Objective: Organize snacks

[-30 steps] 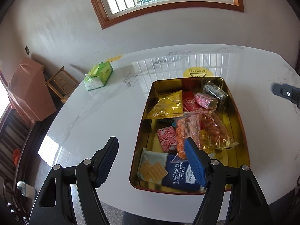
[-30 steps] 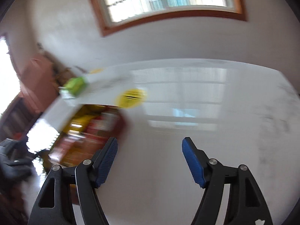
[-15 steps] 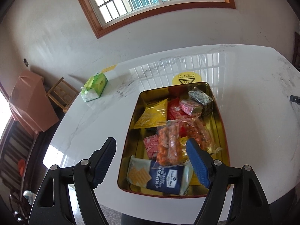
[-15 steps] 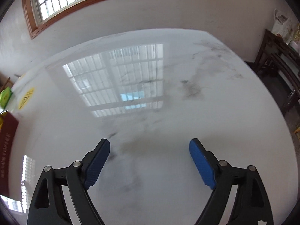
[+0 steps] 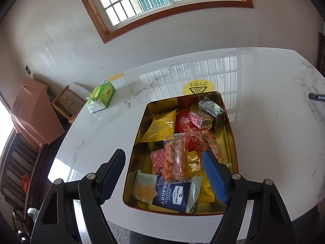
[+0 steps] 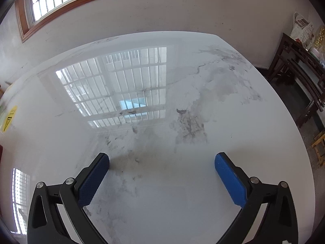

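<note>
A gold tin (image 5: 138,152) on the white marble table holds several snacks: a yellow packet (image 5: 160,127), a red packet (image 5: 182,121), a pink packet (image 5: 200,119), a dark speckled packet (image 5: 212,111), a clear bag of orange snacks (image 5: 175,160) and a blue cracker packet (image 5: 168,191). My left gripper (image 5: 163,154) hovers open above the tin's near end with nothing between its pads. My right gripper (image 6: 161,156) hangs over bare marble to the right of the tin. Its jaws are opening wide and hold nothing.
A green tissue box (image 5: 101,97) lies at the table's far left. A yellow warning sticker (image 5: 198,88) sits just behind the tin. A wooden chair (image 5: 67,103) stands off the left edge, and dark wooden furniture (image 6: 300,71) stands off the right.
My right gripper swung right, away from the tin, out over bare marble, and its jaws spread wider. The left gripper shifted slightly and opened a little.
</note>
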`<state>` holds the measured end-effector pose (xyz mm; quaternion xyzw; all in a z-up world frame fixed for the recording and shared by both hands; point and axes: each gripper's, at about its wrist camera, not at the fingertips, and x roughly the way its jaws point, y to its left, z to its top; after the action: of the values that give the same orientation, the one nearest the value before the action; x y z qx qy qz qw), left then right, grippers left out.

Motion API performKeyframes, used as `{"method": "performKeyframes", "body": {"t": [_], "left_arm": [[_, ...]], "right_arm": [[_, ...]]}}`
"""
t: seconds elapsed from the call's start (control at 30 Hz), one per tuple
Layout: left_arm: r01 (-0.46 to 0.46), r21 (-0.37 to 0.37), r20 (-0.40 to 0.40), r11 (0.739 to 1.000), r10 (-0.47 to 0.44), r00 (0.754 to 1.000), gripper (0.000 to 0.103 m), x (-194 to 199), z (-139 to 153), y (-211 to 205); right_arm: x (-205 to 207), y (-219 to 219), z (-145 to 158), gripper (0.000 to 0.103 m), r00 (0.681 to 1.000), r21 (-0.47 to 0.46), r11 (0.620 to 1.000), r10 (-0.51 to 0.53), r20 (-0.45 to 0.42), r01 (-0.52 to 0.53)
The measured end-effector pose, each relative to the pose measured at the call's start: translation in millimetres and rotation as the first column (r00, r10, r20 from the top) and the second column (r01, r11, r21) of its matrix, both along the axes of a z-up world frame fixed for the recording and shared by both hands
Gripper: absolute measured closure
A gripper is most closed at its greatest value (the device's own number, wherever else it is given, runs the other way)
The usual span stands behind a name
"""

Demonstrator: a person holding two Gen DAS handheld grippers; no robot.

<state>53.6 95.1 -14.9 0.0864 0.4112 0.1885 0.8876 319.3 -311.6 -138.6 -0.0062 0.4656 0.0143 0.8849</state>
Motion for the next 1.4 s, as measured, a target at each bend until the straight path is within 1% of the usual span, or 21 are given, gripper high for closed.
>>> {"method": "performKeyframes", "body": {"t": [0.17, 0.47, 0.63, 0.9, 1.07, 1.3, 1.4], "left_arm": [[-0.006, -0.016, 0.018, 1.000, 0.006, 1.000, 0.024, -4.7, 4.1, 5.8], [-0.007, -0.048, -0.001, 0.999, 0.007, 1.000, 0.024, -6.2, 4.4, 12.1], [-0.037, -0.053, 0.005, 0.998, 0.038, 0.999, 0.024, -11.0, 7.1, 20.8], [-0.087, -0.049, -0.014, 0.995, 0.087, 0.996, 0.024, -14.1, 8.1, 41.8], [-0.115, -0.043, -0.006, 0.992, 0.115, 0.993, 0.024, -20.3, 7.4, 55.5], [-0.151, -0.083, 0.023, 0.985, 0.153, 0.988, 0.024, -37.4, 9.4, 76.4], [-0.149, -0.091, 0.011, 0.985, 0.150, 0.989, 0.024, -39.1, 3.7, 76.6]], "right_arm": [[0.0, 0.9, 0.7, 0.000, 1.000, 0.000, 1.000, 0.000, 0.000, 0.000], [1.9, 0.3, -0.1, 0.000, 1.000, 0.000, 1.000, 0.000, -0.001, 0.000], [1.7, 0.3, 0.0, 0.000, 1.000, 0.000, 1.000, 0.000, -0.001, 0.000], [1.0, 0.7, 0.5, 0.000, 1.000, 0.000, 1.000, 0.000, -0.001, 0.000], [0.5, 0.9, 0.8, 0.000, 1.000, 0.000, 1.000, 0.000, -0.001, 0.000], [0.7, 0.9, 0.6, 0.000, 1.000, 0.000, 1.000, 0.000, -0.001, 0.000], [1.5, 0.6, 0.3, 0.000, 1.000, 0.000, 1.000, 0.000, -0.001, 0.000]]}}
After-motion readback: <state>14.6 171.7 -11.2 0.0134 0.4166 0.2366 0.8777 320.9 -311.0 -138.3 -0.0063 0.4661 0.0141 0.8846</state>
